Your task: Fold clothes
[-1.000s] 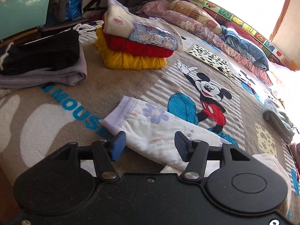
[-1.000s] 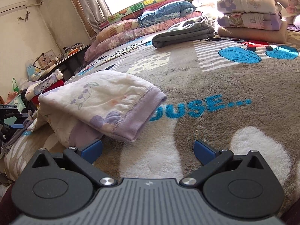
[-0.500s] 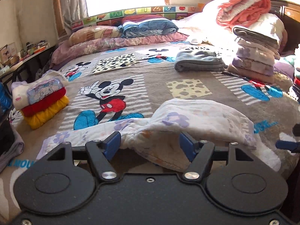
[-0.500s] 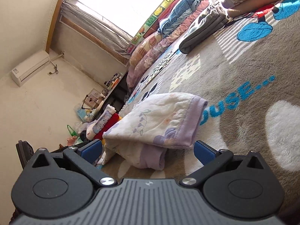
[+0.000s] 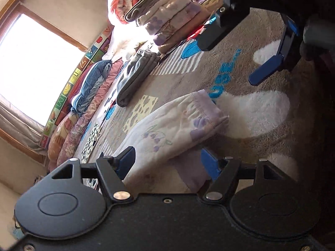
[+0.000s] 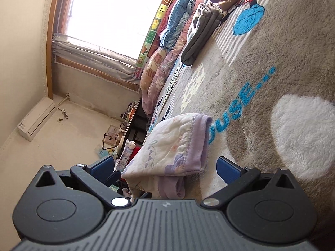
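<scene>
Grey cartoon blanket (image 6: 272,48) bears a folded floral garment (image 5: 173,125) — left gripper (image 5: 167,163) and right gripper (image 6: 165,167) gape wide, empty.

Sunlit window (image 6: 108,14), cream wall (image 6: 23,48), wall heater (image 6: 35,118).

One floral garment (image 5: 171,127), folded, white with lilac trim, lies on one Mickey Mouse blanket (image 5: 261,113). Two grippers are visible: the left gripper (image 5: 168,163) and the right gripper (image 6: 165,168), each with two blue-padded fingers (image 5: 125,161). One folded grey garment (image 5: 136,75) lies apart on the blanket. One stack of folded clothes (image 5: 167,21) holds at least five layers; the exact count cannot be told. One window (image 6: 113,12), one wall-mounted air conditioner (image 6: 35,119) and one row of rolled quilts (image 6: 165,48), number unclear, complete the count.
</scene>
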### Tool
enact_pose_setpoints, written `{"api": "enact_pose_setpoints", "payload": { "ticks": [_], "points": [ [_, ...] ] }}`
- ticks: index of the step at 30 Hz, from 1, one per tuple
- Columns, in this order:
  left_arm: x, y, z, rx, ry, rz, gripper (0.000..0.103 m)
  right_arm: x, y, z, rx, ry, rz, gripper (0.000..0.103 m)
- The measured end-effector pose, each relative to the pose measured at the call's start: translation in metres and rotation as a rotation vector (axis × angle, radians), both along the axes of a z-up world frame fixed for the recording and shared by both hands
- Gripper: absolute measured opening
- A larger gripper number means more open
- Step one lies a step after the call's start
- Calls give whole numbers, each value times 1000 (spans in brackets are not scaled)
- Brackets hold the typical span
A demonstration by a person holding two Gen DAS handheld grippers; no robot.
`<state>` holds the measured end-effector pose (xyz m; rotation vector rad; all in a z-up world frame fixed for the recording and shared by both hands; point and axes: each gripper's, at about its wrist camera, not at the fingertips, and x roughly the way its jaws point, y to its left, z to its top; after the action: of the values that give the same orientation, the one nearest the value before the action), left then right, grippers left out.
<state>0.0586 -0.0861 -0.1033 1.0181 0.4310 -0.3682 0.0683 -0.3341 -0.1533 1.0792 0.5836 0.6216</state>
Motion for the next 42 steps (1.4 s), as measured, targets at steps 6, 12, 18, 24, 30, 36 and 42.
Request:
{"api": "enact_pose_setpoints", "payload": {
  "ticks": [6, 12, 18, 24, 30, 36, 42],
  "points": [
    [24, -17, -9, 25, 82, -5, 70, 7, -6, -14, 51, 38, -22, 103],
    [41, -10, 4, -132, 153, 101, 24, 7, -4, -14, 58, 35, -10, 103],
    [45, 24, 46, -479, 196, 231, 16, 8, -3, -13, 41, 38, -5, 103],
    [41, 86, 96, -855, 182, 350, 15, 9, 8, -10, -55, 44, 15, 103],
    [37, 143, 120, -1022, 109, 461, 6, 7, 17, -12, -81, 43, 49, 103],
    [32, 194, 121, -1144, 73, 550, 4, 5, 30, -10, -143, 38, 79, 103],
    [25, 162, 112, -927, 108, 377, 15, 5, 38, -7, -186, 47, 90, 103]
  ]
}}
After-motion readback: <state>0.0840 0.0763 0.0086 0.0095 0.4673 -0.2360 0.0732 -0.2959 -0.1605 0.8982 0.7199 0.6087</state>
